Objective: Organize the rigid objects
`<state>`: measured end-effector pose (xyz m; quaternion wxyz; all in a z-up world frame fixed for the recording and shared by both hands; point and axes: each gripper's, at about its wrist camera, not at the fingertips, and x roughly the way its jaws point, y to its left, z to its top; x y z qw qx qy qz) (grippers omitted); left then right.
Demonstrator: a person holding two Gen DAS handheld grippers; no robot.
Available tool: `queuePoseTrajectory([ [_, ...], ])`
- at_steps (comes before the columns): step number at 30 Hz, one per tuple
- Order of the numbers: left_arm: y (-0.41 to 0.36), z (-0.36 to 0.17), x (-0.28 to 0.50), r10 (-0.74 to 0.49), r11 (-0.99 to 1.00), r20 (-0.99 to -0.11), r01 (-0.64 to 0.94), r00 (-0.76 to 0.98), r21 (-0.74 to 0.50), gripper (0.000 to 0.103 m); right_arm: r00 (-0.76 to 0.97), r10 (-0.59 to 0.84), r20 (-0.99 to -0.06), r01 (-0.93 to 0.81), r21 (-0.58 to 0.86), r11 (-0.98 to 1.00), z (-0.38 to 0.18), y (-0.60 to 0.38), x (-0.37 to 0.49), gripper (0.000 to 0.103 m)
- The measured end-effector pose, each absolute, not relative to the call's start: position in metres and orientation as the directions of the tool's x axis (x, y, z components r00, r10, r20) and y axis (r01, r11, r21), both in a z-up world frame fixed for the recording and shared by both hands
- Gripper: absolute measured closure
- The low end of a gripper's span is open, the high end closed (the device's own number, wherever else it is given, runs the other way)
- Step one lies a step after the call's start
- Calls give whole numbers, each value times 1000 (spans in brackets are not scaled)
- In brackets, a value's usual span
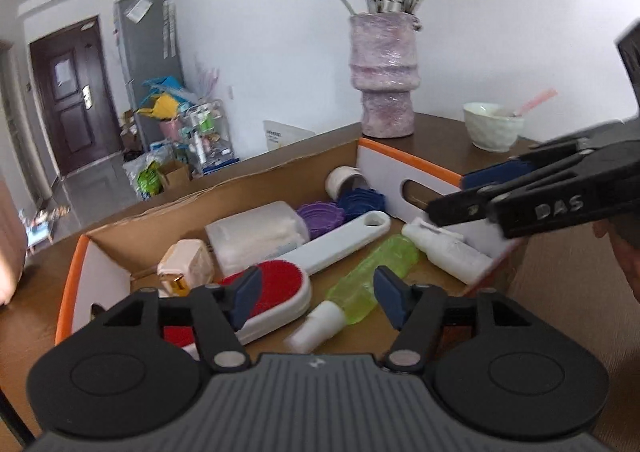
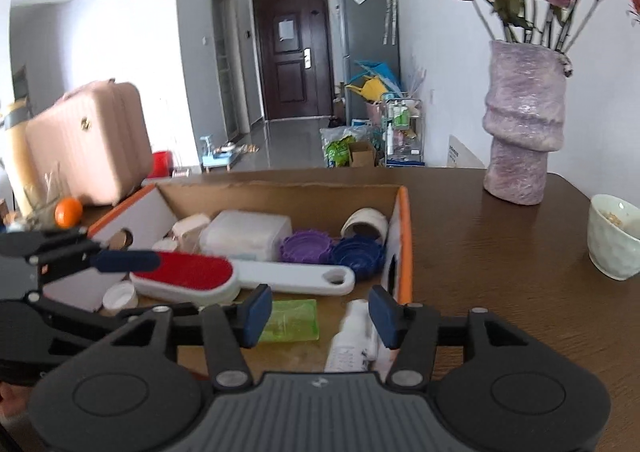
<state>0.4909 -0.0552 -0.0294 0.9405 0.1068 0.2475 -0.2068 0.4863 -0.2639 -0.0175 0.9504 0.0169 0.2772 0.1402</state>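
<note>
Grippers hovered over a cardboard box (image 1: 256,179) on a wooden table (image 2: 500,252): the left gripper (image 1: 316,298) half open and empty above a green bottle (image 1: 374,272) and a red brush (image 1: 280,284), the right gripper (image 2: 318,316) likewise half open and empty above a white bottle (image 2: 352,336) by the box's orange-edged wall. Packed close in the box lay a white tub (image 1: 256,238) and two ridged lids (image 1: 340,209). A closing jaw could likely snag a neighbour or the wall, or the round green bottle could roll free.
</note>
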Motion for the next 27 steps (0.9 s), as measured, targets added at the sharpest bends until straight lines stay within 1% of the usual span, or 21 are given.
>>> queuePoseTrajectory([
  [2, -45, -25, 492, -324, 909, -512, 411, 796, 64, 34, 810, 279, -515, -250, 128, 960, -13, -269, 488, 50],
  [4, -38, -18, 493, -299, 928, -509, 370, 807, 40, 30, 806, 290, -517, -249, 148, 957, -10, -271, 487, 49],
  [5, -33, -15, 493, -285, 938, -505, 346, 815, 28, 27, 803, 296, -518, -251, 157, 955, -8, -270, 486, 49],
  [8, -19, -4, 487, -250, 961, -481, 276, 840, -19, 15, 798, 312, -515, -267, 162, 950, -1, -266, 479, 48],
  [9, -15, 1, 483, -236, 967, -467, 251, 852, -31, 14, 800, 314, -511, -272, 157, 949, 2, -264, 476, 47],
  [11, -9, 13, 475, -218, 972, -451, 234, 865, -23, 12, 805, 318, -501, -284, 145, 948, 12, -259, 467, 45],
  [12, -7, 19, 469, -199, 976, -439, 217, 876, -10, 7, 809, 319, -494, -288, 140, 947, 17, -257, 462, 43],
  [15, -1, 36, 448, -158, 984, -383, 177, 910, 16, 0, 825, 313, -471, -288, 127, 949, 33, -253, 448, 35],
  [16, 0, 42, 440, -148, 985, -366, 169, 919, 25, 0, 832, 309, -461, -285, 124, 951, 38, -252, 443, 27],
  [17, 2, 47, 432, -139, 987, -347, 160, 927, 32, 0, 842, 303, -447, -280, 120, 953, 44, -251, 437, 17],
  [18, 4, 51, 424, -132, 988, -330, 153, 935, 38, 0, 853, 294, -431, -273, 113, 955, 47, -250, 430, 13],
  [21, 8, 60, 398, -98, 992, -269, 114, 958, 47, 0, 885, 266, -382, -252, 86, 964, 57, -248, 409, 9],
  [22, 9, 61, 390, -81, 994, -252, 97, 964, 50, 0, 896, 254, -365, -243, 78, 967, 58, -248, 402, 4],
  [23, 10, 62, 382, -65, 996, -237, 79, 969, 50, 0, 911, 239, -335, -229, 69, 971, 59, -247, 393, 1],
  [27, 14, 61, 351, -41, 998, -184, 48, 982, 34, 0, 952, 189, -240, -185, 42, 982, 58, -245, 363, 0],
])
